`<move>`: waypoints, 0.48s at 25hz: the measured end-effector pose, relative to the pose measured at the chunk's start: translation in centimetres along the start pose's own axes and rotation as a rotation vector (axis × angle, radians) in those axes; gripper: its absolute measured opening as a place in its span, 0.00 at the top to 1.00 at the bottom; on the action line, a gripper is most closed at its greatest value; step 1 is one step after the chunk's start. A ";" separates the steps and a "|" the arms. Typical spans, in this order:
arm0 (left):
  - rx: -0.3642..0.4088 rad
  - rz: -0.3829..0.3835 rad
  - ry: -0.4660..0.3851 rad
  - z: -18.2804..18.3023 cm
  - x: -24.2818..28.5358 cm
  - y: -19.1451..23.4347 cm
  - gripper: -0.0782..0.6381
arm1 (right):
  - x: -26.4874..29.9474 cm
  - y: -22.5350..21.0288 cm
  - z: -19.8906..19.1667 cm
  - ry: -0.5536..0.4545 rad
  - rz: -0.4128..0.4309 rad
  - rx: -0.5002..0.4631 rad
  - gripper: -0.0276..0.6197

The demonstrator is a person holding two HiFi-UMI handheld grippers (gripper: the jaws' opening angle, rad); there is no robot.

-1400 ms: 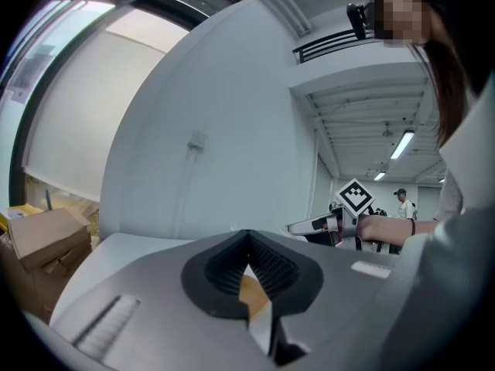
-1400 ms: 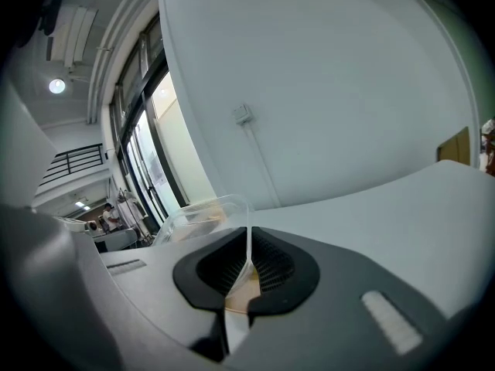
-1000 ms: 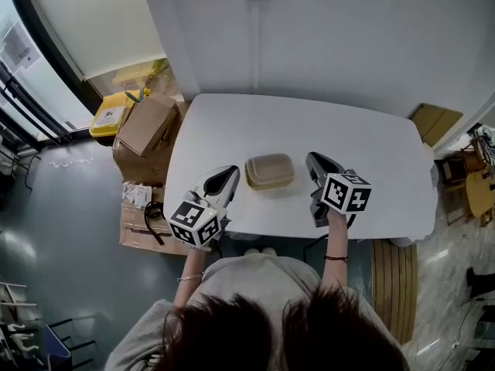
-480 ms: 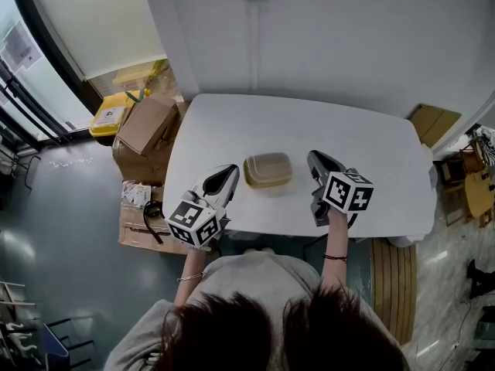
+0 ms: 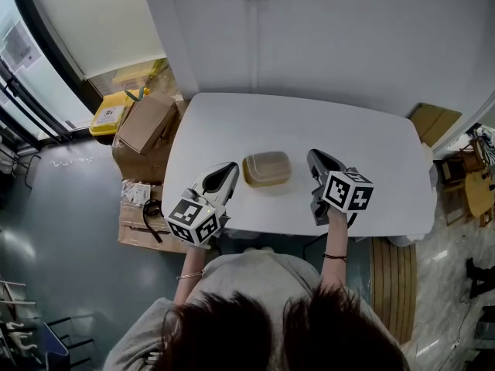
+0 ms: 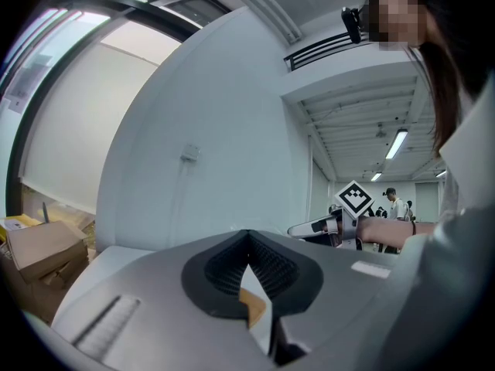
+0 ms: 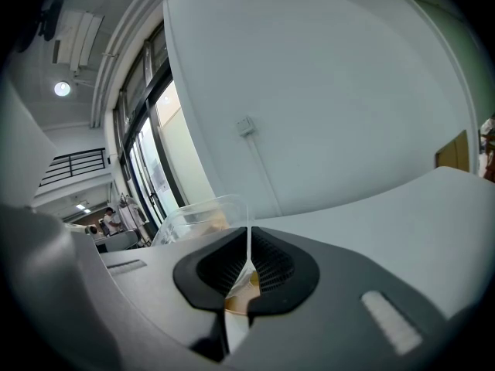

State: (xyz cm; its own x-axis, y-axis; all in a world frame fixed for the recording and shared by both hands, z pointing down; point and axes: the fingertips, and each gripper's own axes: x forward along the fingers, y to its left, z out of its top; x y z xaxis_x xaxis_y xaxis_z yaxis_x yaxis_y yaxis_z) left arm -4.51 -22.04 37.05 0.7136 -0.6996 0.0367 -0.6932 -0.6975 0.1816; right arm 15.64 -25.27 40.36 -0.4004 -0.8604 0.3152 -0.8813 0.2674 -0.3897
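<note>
Lying on the white rectangular desk (image 5: pixel 371 141), a brown rounded-rectangular food container with a clear plastic lid (image 5: pixel 267 168) was seen near the front edge, between the two tools and touched by neither. The left tongs (image 5: pixel 230 168) were held just left of it, pointed towards the far wall. In the left gripper view their jaws were pressed together at the tips, with nothing caught between them. The right tongs (image 5: pixel 312 158) were held just right of the container, slightly less close to it. In the right gripper view their jaws were likewise pressed together and empty, and the container's clear lid was seen just beyond the tips, to their left. A brown cardboard box (image 5: pixel 147 124) was seen on the grey floor (image 5: pixel 62 230) beside the desk's left end, with a yellow object (image 5: pixel 108 117) just behind it.
</note>
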 end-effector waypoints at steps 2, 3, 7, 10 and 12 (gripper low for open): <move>0.001 -0.001 0.000 0.0 0.1 0.0 0.90 | 0.1 0.0 0.0 0.001 -0.001 -0.001 0.91; 0.001 -0.001 0.001 0.0 0.1 0.1 0.90 | 0.1 0.0 0.0 0.001 -0.001 -0.003 0.91; 0.004 -0.001 0.003 -0.1 0.2 0.2 0.90 | 0.2 0.1 0.0 -0.002 0.002 -0.012 0.91; 0.005 -0.002 0.005 -0.1 0.3 0.3 0.90 | 0.3 0.2 0.1 -0.005 0.001 -0.020 0.91; 0.010 -0.002 0.008 -0.1 0.4 0.2 0.90 | 0.2 0.2 0.2 -0.008 0.001 -0.028 0.91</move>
State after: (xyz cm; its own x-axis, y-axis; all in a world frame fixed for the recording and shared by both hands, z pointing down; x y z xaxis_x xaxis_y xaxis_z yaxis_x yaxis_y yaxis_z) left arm -4.38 -22.44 37.20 0.7159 -0.6968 0.0439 -0.6926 -0.7007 0.1713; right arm 15.42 -25.50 40.17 -0.3995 -0.8636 0.3075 -0.8876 0.2804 -0.3655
